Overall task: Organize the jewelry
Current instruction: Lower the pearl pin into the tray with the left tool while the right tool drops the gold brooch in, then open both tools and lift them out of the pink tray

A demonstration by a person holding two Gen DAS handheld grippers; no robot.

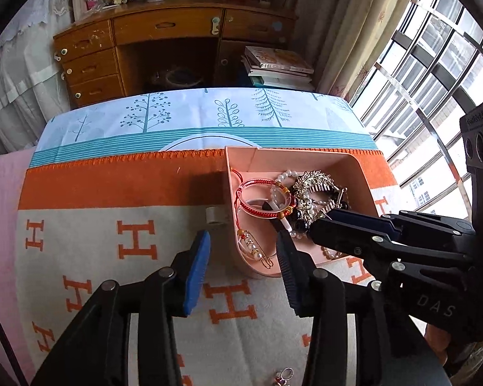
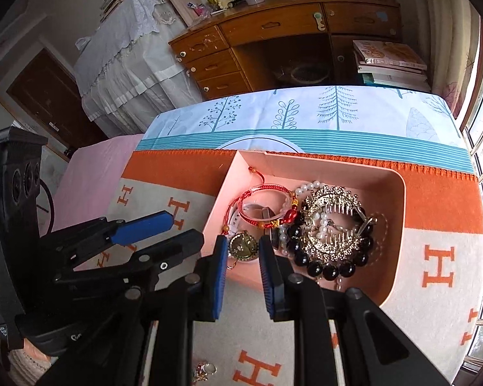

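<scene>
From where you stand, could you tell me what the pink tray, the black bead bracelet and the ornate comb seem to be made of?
Pink tray: probably moulded plastic, matte, with smooth rounded corners.
Black bead bracelet: glossy round beads showing window highlights; polished stone or glass, I cannot tell which.
Ornate comb: gold-toned metal filigree, shiny, apparently set with small pearl-like beads.

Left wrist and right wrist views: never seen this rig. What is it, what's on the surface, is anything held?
No robot: a person holds one hand-held gripper per hand, each with a fisheye camera looking along its own jaws. The left gripper is open, straddling the wall of a pink tray on an H-patterned blanket. The tray holds a red bangle, pearls, a gold comb and black beads. The right gripper has jaws flanking a round gold brooch; whether they pinch it is unclear.
</scene>
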